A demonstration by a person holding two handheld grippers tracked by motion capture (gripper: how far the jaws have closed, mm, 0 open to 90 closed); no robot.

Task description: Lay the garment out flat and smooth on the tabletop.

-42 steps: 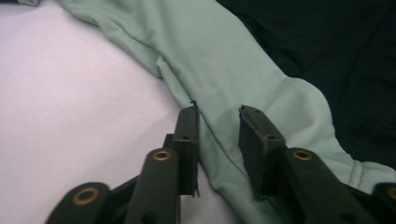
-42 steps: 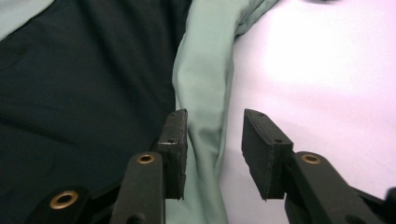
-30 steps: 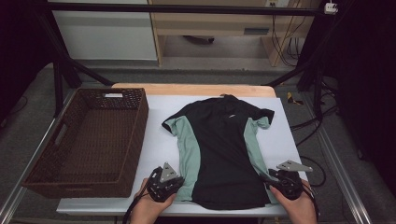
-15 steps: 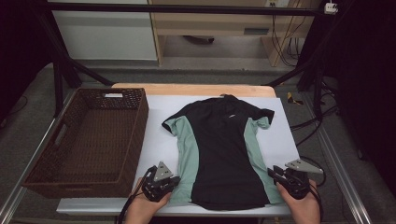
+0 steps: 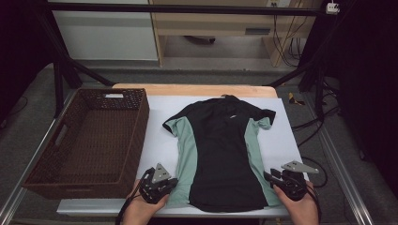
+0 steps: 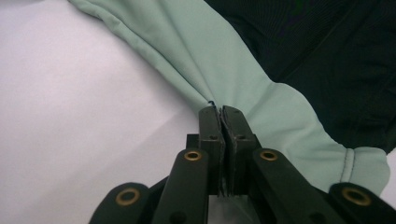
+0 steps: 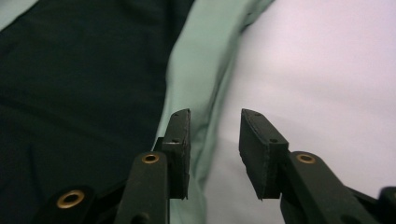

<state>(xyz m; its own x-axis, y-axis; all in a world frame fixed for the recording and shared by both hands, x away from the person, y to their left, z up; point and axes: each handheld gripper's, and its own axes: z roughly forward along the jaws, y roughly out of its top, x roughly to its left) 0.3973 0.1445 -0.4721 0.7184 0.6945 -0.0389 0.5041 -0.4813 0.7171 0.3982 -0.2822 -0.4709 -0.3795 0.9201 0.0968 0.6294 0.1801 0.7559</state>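
Observation:
A black shirt (image 5: 220,145) with mint-green side panels lies flat on the white table (image 5: 159,140), collar at the far end. My left gripper (image 5: 172,180) is at the shirt's near left hem. In the left gripper view it (image 6: 220,112) is shut on a pinched fold of the green panel (image 6: 243,79). My right gripper (image 5: 268,176) is at the near right hem. Its jaws (image 7: 215,116) have just been opening and stand apart. The green edge (image 7: 201,79) runs beside its left jaw and partly into the gap, and the pads do not press on it.
A brown wicker basket (image 5: 141,126) stands on the left, close to the shirt's left sleeve. A wooden strip (image 5: 197,90) runs along the table's far edge. Cables (image 5: 309,126) hang off the right side, and a metal rail (image 5: 349,178) borders the table there.
The right gripper has shifted slightly to the right, off the shirt's hem. The left gripper and the shirt stay where they were.

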